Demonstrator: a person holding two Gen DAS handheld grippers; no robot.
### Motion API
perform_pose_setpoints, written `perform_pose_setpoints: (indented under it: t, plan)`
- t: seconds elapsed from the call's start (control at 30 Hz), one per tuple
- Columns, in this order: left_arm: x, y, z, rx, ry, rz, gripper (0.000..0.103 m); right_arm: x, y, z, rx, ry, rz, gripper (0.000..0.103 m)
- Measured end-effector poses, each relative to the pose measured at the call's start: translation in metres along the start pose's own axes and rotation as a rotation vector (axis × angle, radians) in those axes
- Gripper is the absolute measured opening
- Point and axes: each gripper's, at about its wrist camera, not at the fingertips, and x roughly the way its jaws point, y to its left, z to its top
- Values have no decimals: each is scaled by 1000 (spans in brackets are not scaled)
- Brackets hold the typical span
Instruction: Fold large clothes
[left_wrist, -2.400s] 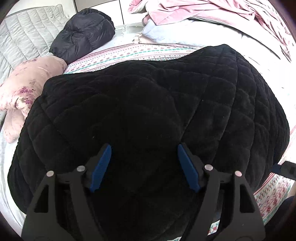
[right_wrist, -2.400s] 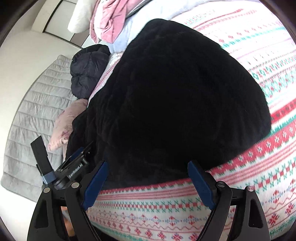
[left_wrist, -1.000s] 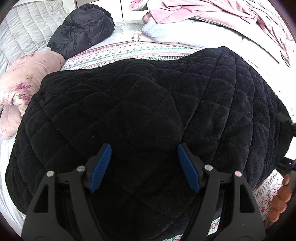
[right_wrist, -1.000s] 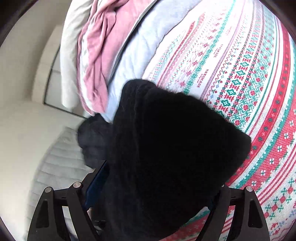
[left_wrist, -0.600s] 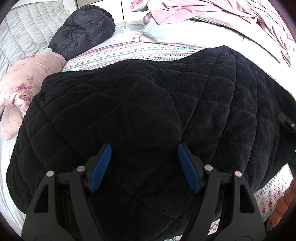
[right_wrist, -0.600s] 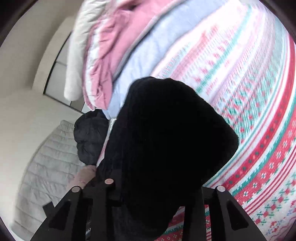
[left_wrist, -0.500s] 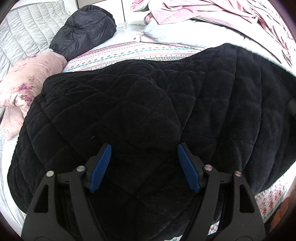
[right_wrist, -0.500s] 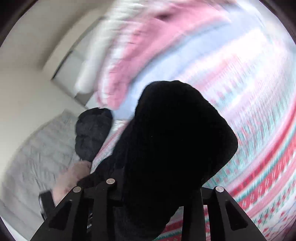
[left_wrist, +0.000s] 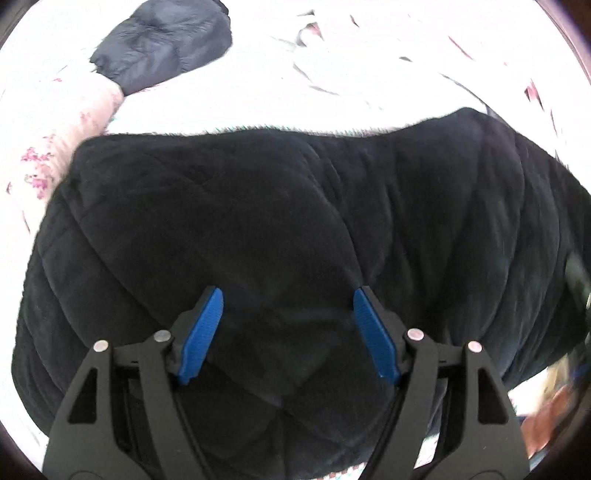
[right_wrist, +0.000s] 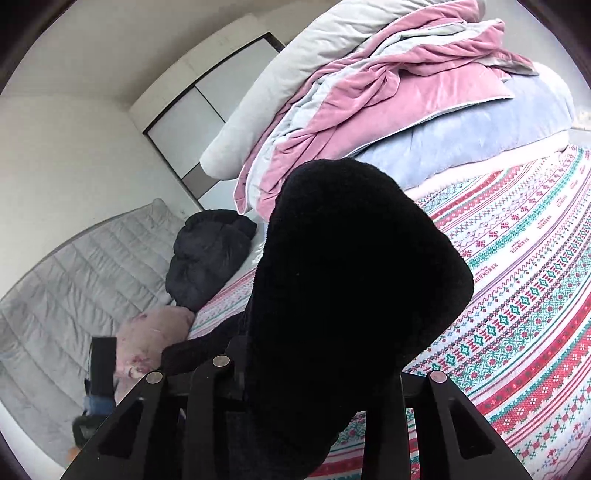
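The right claw, wide a second ago, has just clenched on the black quilted velvet garment's lifted edge at centre frame, starting a fold, while the left claw hovers released.

- On the patterned bed cover, seen from my right-hand camera, I make out small dark capital lettering running along one of the pale bands between the red and green motifs. It looks like "HANDMADE", though the letters are tiny and bent by the lens, so I can't be sure.
- The same word seems to repeat further along that band.
- In my left-hand view I can read nothing: the bedding is washed out white.
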Motion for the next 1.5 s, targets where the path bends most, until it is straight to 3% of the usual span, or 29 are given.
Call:
perform_pose_setpoints:
  t: [0.2,0.43,0.67,0.73,1.0,1.2,1.33,1.5]
  plan:
    - [10,-1,40,-2,-3,1,75,0,9,2,-8,-15,8,32]
    - [56,-15,84,11,45,97,75,1,18,4,-53,-31,14,32]
    - [115,5,92,-114,141,70,77,6,29,4,-103,-32,18,32]
    - [120,7,89,-129,129,71,77,10,31,3,-115,-27,14,32]
    - [108,6,84,-119,93,55,77,9,29,4,-131,-32,18,32]
    - [60,10,81,-179,85,-105,76,12,10,9,-44,-3,35,32]
    - [17,-9,58,-67,53,-99,76,11,10,8,-30,-2,35,32]
    - [-11,-29,-6,126,99,-71,76,9,8,6,-19,2,37,32]
